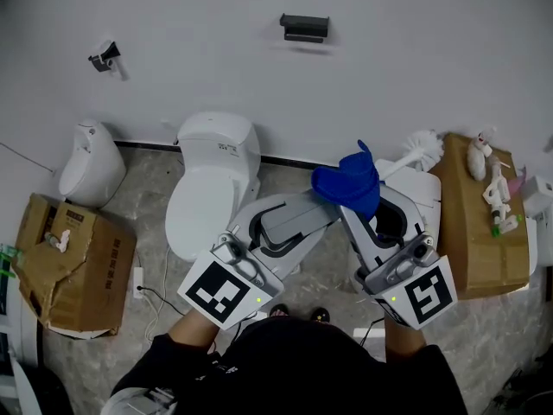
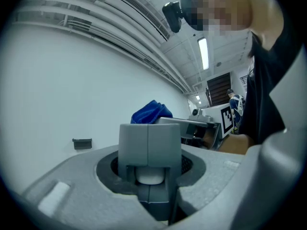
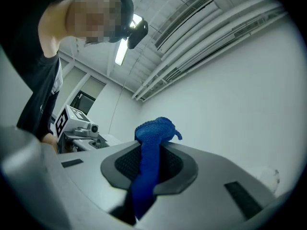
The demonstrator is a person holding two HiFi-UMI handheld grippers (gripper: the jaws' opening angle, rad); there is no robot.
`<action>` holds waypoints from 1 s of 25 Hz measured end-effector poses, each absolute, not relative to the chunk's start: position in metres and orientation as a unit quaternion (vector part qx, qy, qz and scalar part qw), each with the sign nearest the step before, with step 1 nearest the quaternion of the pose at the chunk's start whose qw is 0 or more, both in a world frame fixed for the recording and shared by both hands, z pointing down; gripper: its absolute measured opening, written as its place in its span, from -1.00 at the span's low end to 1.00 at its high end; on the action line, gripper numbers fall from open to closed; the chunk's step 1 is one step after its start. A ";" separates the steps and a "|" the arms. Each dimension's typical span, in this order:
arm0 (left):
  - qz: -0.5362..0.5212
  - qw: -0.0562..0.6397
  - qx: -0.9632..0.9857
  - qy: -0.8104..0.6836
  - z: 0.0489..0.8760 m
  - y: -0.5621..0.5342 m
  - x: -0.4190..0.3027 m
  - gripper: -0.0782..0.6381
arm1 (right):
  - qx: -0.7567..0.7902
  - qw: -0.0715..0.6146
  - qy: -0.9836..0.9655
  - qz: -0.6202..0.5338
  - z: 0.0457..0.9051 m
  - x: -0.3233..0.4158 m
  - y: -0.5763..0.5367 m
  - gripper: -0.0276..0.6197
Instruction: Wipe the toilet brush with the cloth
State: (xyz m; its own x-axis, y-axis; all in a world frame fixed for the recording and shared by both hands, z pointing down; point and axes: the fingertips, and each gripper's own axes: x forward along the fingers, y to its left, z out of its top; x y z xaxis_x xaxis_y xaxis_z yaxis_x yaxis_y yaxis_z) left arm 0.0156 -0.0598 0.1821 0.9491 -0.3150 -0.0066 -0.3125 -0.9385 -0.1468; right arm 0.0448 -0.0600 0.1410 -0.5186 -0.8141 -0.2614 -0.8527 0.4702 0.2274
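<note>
Big white toilet [image 1: 212, 188] sits centre-left, with battered cardboard boxes at the left edge [image 1: 73, 266] and the right edge [image 1: 475, 232]. The box print and the tank sticker are too small to read. Centre-right, the right gripper [image 3: 148, 162] is clamped on the blue cloth [image 1: 348, 182]. The left gripper [image 2: 149, 147] pinches a white handle. The toilet brush [image 1: 422, 150] pokes its bristly head out to the upper right of the cloth, which hides most of the handle.

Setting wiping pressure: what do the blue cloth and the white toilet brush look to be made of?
The blue cloth looks like soft knit or microfibre: a nubby matte weave, hanging in limp folds. The white toilet brush is probably plastic, with a smooth slim handle and a fuzzy bristle head, though it is too small to be sure.
</note>
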 end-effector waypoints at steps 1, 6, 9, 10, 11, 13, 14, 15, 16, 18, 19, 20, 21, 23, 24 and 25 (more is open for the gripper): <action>-0.009 0.077 -0.984 0.158 0.181 -0.059 0.016 -0.34 | -0.487 0.064 0.856 0.161 0.141 0.046 -0.060 -0.69; -0.006 0.088 -0.985 0.146 0.177 -0.056 0.014 -0.34 | -0.495 0.064 0.852 0.158 0.144 0.048 -0.061 -0.69; -0.008 0.074 -0.987 0.142 0.177 -0.058 0.015 -0.34 | -0.495 0.052 0.852 0.162 0.146 0.048 -0.063 -0.69; -0.009 0.068 -0.988 0.141 0.178 -0.059 0.015 -0.34 | -0.495 0.047 0.852 0.162 0.147 0.048 -0.064 -0.69; -0.010 0.065 -0.988 0.141 0.179 -0.059 0.015 -0.34 | -0.494 0.044 0.853 0.160 0.149 0.049 -0.065 -0.69; -0.006 0.061 -0.988 0.142 0.180 -0.060 0.015 -0.34 | -0.492 0.046 0.856 0.154 0.151 0.050 -0.066 -0.69; -0.003 0.061 -0.988 0.142 0.180 -0.059 0.014 -0.34 | -0.492 0.050 0.855 0.153 0.152 0.051 -0.066 -0.69; -0.002 0.061 -0.988 0.143 0.181 -0.059 0.011 -0.34 | -0.494 0.055 0.854 0.153 0.153 0.053 -0.066 -0.69; -0.001 0.059 -0.988 0.144 0.182 -0.058 0.008 -0.34 | -0.496 0.060 0.853 0.153 0.155 0.054 -0.065 -0.69; -0.003 0.052 -0.988 0.147 0.186 -0.058 0.002 -0.34 | -0.499 0.067 0.851 0.147 0.160 0.056 -0.066 -0.69; -0.006 0.050 -0.988 0.148 0.187 -0.058 -0.001 -0.34 | -0.498 0.070 0.853 0.142 0.161 0.057 -0.067 -0.69; -0.008 0.051 -0.987 0.150 0.189 -0.058 -0.002 -0.34 | -0.496 0.070 0.854 0.138 0.163 0.057 -0.068 -0.69; -0.012 0.055 -0.987 0.153 0.190 -0.058 -0.003 -0.34 | -0.495 0.070 0.856 0.135 0.165 0.056 -0.069 -0.69; -0.019 0.061 -0.985 0.158 0.193 -0.056 -0.004 -0.34 | -0.493 0.066 0.857 0.133 0.168 0.056 -0.069 -0.69; -0.022 0.061 -0.985 0.160 0.194 -0.055 -0.004 -0.34 | -0.492 0.065 0.858 0.132 0.169 0.056 -0.069 -0.69; -0.024 0.061 -0.985 0.161 0.194 -0.055 -0.005 -0.34 | -0.492 0.065 0.858 0.130 0.170 0.057 -0.070 -0.69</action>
